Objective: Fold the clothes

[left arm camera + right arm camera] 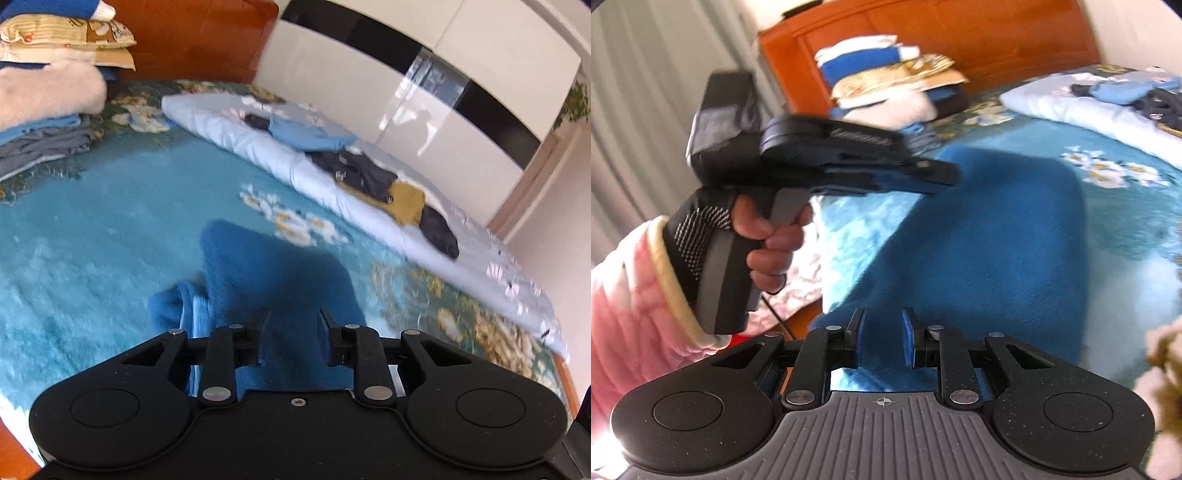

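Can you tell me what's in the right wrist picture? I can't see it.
A dark blue fleece garment lies on a turquoise flowered bedspread. The left hand-held gripper reaches over it from the left, above the right hand-held gripper, whose jaws are apart.

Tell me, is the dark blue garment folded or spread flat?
Partly folded: the dark blue garment lies doubled on the bed, its layered edge visible beside the left gripper.
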`<state>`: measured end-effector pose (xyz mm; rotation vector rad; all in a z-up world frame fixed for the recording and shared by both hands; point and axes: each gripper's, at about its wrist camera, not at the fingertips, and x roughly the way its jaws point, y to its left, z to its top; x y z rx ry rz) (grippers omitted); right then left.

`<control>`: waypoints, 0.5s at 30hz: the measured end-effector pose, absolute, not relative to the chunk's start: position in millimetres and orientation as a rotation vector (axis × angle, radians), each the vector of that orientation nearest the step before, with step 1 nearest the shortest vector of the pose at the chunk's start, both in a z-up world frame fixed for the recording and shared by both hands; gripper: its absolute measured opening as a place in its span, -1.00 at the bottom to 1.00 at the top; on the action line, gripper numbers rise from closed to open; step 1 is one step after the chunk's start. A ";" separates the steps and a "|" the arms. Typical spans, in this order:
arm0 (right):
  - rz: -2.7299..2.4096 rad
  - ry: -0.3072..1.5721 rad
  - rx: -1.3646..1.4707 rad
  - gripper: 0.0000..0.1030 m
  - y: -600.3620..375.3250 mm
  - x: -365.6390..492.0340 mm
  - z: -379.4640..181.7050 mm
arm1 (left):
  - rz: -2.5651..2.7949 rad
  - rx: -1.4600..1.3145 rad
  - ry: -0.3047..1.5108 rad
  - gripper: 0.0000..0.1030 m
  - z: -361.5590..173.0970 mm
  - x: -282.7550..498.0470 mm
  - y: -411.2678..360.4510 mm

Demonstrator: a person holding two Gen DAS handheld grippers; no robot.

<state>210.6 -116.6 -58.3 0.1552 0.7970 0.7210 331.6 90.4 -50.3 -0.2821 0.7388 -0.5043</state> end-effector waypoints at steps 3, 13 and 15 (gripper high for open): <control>0.736 0.846 0.158 -0.65 -108.2 212.6 -71.0 | -0.469 -0.277 0.783 -0.52 -66.4 330.1 93.0; 0.743 0.855 0.220 -0.65 -112.1 216.1 -73.0 | -0.424 -0.284 0.829 -0.49 -89.1 336.4 95.7; 0.750 0.810 0.256 -0.65 -126.5 211.4 -62.0 | -0.427 -0.280 0.821 -0.49 -85.4 334.3 95.1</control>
